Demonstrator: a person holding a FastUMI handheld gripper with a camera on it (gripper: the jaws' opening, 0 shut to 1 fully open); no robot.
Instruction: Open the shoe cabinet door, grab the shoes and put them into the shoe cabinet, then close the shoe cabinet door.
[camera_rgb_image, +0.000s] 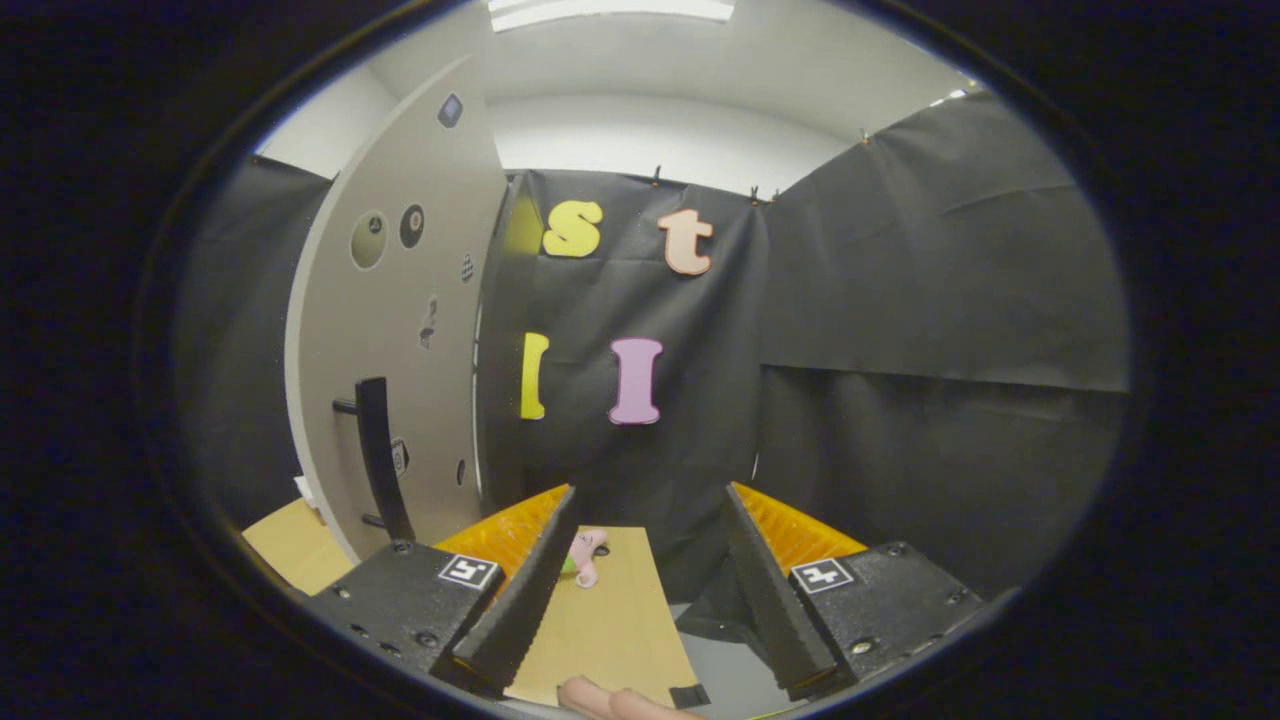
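Left of the fingers, cabinet door: the shoe cabinet door (400, 300) stands as a tall pale panel, seemingly swung open edge-on, with a dark vertical handle (375, 455) low on its face.
Booth wall: black cloth hangs behind and to the right, leaving open room on that side.
Floor board: a tan cardboard sheet (610, 620) lies between and beyond the fingers; its near edge reaches someone's fingertips (600, 700) at the bottom.
Gripper: the gripper (650, 520) has its fingers spread wide apart, with nothing between them.
Shoe: a small pink shoe (585, 555) lies on the cardboard just ahead of the left finger, partly hidden behind it.
Stage, as I judge: the door looks open, the shoe not yet grabbed.
Risk: the left finger sits near the door's lower edge; swinging left could knock the panel. Dropping onto the shoe off-centre could push it along the cardboard instead of catching it.
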